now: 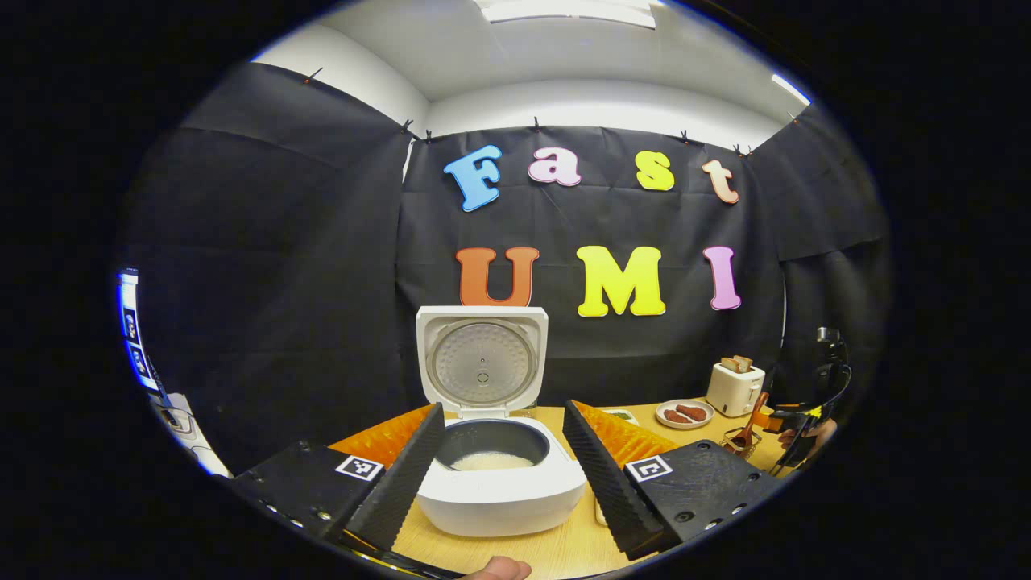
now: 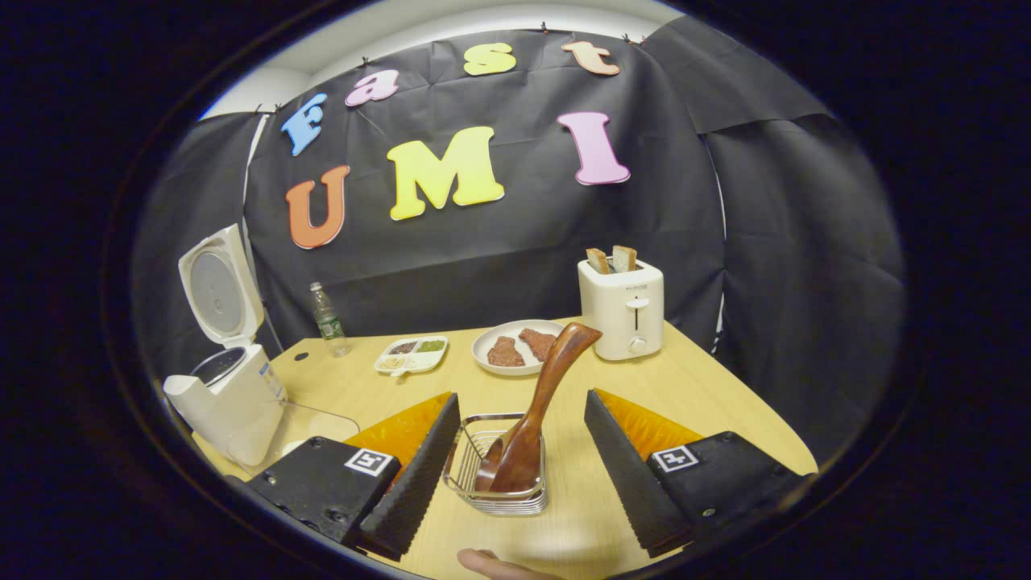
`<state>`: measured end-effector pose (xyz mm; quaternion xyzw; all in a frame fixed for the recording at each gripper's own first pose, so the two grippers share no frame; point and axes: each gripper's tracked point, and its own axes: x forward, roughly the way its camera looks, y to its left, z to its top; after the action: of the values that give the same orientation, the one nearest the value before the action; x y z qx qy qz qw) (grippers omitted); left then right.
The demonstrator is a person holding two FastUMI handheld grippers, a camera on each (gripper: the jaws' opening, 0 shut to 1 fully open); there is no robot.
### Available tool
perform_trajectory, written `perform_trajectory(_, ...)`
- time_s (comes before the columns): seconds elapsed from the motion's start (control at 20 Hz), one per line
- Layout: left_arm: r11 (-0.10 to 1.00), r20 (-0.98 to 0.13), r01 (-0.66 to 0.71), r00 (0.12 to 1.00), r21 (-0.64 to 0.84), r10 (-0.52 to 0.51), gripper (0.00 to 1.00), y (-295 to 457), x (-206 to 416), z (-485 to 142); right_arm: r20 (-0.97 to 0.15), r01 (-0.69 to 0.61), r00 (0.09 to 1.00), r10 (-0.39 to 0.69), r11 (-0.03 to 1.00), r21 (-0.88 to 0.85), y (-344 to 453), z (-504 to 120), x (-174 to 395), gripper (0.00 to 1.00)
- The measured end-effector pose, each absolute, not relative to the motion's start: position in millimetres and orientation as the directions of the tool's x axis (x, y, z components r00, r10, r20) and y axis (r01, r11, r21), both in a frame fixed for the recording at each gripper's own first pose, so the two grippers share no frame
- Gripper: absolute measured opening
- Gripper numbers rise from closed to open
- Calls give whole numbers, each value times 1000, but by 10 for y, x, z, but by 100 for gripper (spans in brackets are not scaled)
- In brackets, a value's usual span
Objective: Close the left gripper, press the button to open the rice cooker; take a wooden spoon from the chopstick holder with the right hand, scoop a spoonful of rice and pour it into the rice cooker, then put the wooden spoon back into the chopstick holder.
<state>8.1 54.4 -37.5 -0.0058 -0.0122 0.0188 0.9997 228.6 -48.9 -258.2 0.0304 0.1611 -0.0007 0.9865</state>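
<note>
Inside wire holder (image 2: 499, 475): 2 wooden spoons (image 2: 527, 419), prob.

A staged recording booth: black cloth walls (image 2: 499, 242) around a kitchen-style table (image 2: 709, 403) with toaster (image 2: 622, 310).

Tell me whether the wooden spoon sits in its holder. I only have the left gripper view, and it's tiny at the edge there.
Observer: Yes. In the right gripper view the wooden spoon stands bowl-down in the wire holder, with its handle leaning up toward the toaster.
Operator: Is the right gripper holding it?
Observer: No. The right gripper has its jaws open, one on either side of the holder, and neither touches the spoon.
</note>
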Motion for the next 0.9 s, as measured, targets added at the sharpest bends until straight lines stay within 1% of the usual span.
perform_trajectory(0.1, 1000, 40, 24, 999, 15, -25, 94, 417, -87, -397, -336, -21, 941, 47, 996, 82, -400, -2646, 2381, 100)
perform_trajectory(0.15, 999, 46, 28, 999, 21, -29, 94, 438, -129, -414, -340, -29, 938, 66, 993, 113, -378, -2680, 2428, 97)
perform_trajectory(0.2, 1000, 45, 19, 999, 15, -20, 93, 479, -176, -442, -355, -13, 933, 61, 991, 135, -413, -2723, 2482, 100)
perform_trajectory(0.25, 1000, 37, 17, 999, 5, -17, 92, 515, -213, -472, -361, 7, 931, 50, 988, 155, -472, -2768, 2547, 96)
perform_trajectory(0.35, 1000, 27, 10, 1000, -12, -10, 92, 538, -353, -520, -369, 64, 930, 0, 985, 160, -614, -2806, 2650, 96)
perform_trajectory(0.4, 1000, 30, 0, 1000, -19, 0, 92, 593, -399, -536, -371, 75, 928, -8, 983, 165, -654, -2811, 2709, 100)
perform_trajectory(0.45, 1000, 38, -12, 999, -27, 12, 92, 641, -439, -523, -384, 70, 924, 2, 982, 174, -645, -2833, 2749, 94)
perform_trajectory(0.5, 999, 43, -22, 999, -32, 23, 92, 684, -474, -513, -406, 69, 914, 10, 981, 180, -641, -2887, 2798, 99)
perform_trajectory(0.6, 999, 49, -36, 998, -39, 38, 92, 723, -541, -529, -422, 49, 905, 52, 973, 224, -597, -2943, 2861, 98)
perform_trajectory(0.7, 998, 48, -45, 998, -34, 47, 93, 748, -578, -553, -434, 47, 897, 83, 959, 280, -580, -3007, 2935, 90)
perform_trajectory(0.8, 999, 42, -42, 998, -23, 43, 93, 739, -582, -572, -451, 43, 886, 108, 950, 310, -541, -3098, 2945, 72)
perform_trajectory(0.9, 999, 33, -30, 999, -18, 31, 94, 711, -579, -606, -465, 46, 878, 113, 947, 317, -511, -3191, 2914, 59)
